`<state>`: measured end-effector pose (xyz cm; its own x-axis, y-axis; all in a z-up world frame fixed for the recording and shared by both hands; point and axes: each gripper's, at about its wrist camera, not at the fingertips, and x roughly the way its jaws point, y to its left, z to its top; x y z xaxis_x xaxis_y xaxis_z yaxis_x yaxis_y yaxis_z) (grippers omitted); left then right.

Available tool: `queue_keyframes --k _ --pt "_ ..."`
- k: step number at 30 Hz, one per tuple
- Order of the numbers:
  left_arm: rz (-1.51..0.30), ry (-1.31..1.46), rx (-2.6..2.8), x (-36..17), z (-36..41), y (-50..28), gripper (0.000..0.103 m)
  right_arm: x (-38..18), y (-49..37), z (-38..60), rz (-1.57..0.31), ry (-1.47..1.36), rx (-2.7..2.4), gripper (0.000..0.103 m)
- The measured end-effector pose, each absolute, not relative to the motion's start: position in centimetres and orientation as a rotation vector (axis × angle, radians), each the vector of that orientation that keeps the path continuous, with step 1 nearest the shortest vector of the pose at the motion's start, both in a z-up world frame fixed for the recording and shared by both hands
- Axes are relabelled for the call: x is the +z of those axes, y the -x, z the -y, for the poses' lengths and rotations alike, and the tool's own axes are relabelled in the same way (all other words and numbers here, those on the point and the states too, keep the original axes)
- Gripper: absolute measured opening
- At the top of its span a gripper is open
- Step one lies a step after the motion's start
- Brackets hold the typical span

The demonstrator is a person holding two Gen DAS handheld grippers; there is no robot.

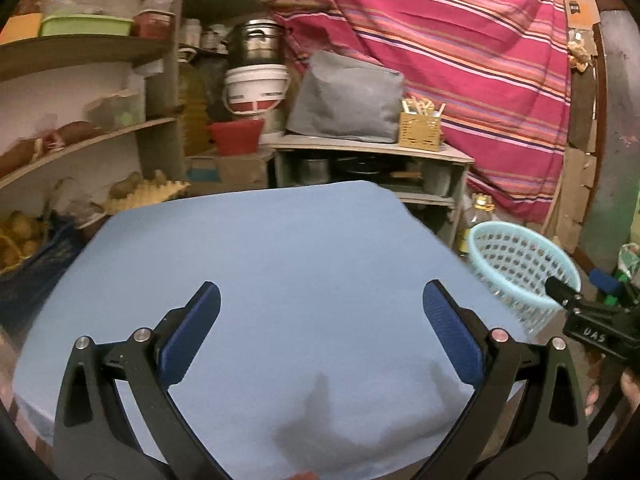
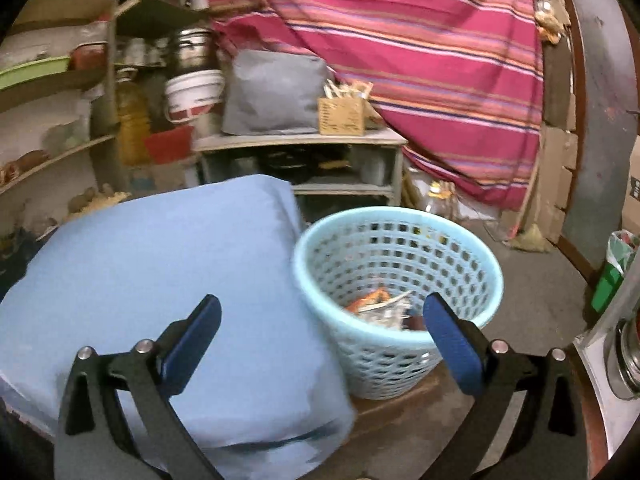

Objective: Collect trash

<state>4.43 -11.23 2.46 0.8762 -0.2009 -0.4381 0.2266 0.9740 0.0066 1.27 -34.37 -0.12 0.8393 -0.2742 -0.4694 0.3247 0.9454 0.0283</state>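
A light blue mesh basket (image 2: 400,280) stands on the floor to the right of a table covered in blue cloth (image 2: 160,280). Orange and white trash (image 2: 380,304) lies inside it. My right gripper (image 2: 320,320) is open and empty, hovering between the table edge and the basket's near rim. My left gripper (image 1: 320,312) is open and empty above the bare blue cloth (image 1: 280,260). In the left wrist view the basket (image 1: 516,256) shows at the right, with the right gripper's body (image 1: 592,320) beside it. A small orange scrap (image 1: 304,474) peeks in at the bottom edge.
Cluttered shelves (image 1: 80,128) stand to the left. A low shelf unit (image 1: 372,152) with a grey bag and a wicker box is behind the table. A striped red cloth (image 1: 440,60) hangs at the back. A metal object (image 2: 616,356) is at the right.
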Motion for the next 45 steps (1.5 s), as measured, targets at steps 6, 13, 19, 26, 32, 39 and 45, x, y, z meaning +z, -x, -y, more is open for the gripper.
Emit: queue_keyframes --k 6,13,19,26,32,39,45 --pt "-0.470 -0.021 -0.193 1.3 6.9 -2.2 0.098 -0.1 0.6 29.7 -0.455 -0.086 -0.269 0.099" --pt "-0.450 -0.030 -0.119 -0.3 3.9 0.1 0.098 0.1 2.0 24.7 -0.436 -0.050 -0.209 0.099" --pt "-0.435 -0.009 -0.083 -1.1 1.9 1.6 0.098 -0.4 3.4 21.7 -0.406 -0.024 -0.180 0.099" --pt "-0.407 0.002 -0.031 -1.1 0.0 2.3 0.098 -0.2 4.4 20.0 -0.373 -0.028 -0.165 0.099" --pt "-0.382 0.000 -0.024 -1.1 -0.3 2.6 0.098 0.4 4.5 19.3 -0.347 -0.014 -0.174 0.099" --pt "-0.387 0.011 -0.038 -1.4 -0.7 2.3 0.098 0.4 4.1 19.1 -0.350 -0.015 -0.176 0.099" --pt "-0.380 0.015 -0.036 -1.4 -0.7 2.3 0.098 0.3 3.8 18.9 -0.354 -0.008 -0.170 0.099"
